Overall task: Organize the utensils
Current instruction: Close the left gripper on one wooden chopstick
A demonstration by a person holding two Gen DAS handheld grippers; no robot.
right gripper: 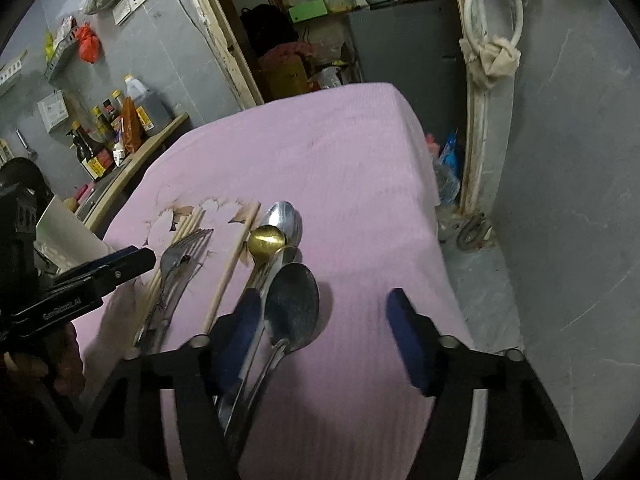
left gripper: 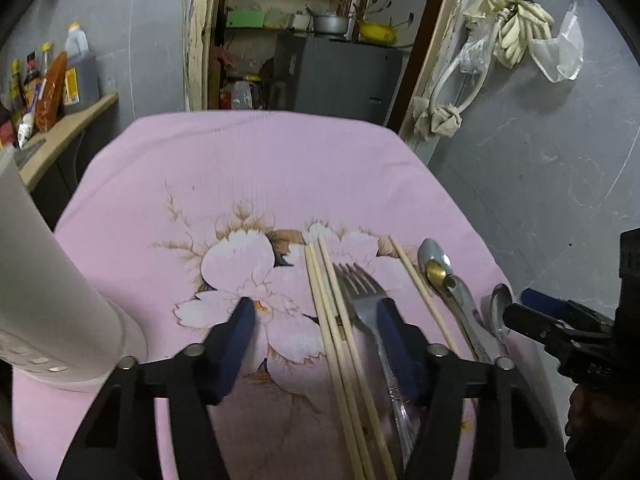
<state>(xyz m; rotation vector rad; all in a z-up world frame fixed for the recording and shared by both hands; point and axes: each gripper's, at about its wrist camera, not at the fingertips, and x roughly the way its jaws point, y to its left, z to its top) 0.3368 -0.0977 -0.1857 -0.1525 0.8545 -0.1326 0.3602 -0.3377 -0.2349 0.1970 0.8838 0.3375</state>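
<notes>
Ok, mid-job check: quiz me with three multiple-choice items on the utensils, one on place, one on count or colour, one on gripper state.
1. Where does the fork lie?
A. right of all spoons
B. between the chopstick bundle and the single chopstick
C. in the white container

2. What colour is the small spoon's bowl?
A. gold
B. red
C. black

3. How is the right gripper?
A. shut on a spoon
B. shut on the fork
C. open

Answers: B, chopsticks flank it on both sides; A, its bowl shines gold among three silver spoons; C, its blue fingers stand wide apart over the pink cloth.
</notes>
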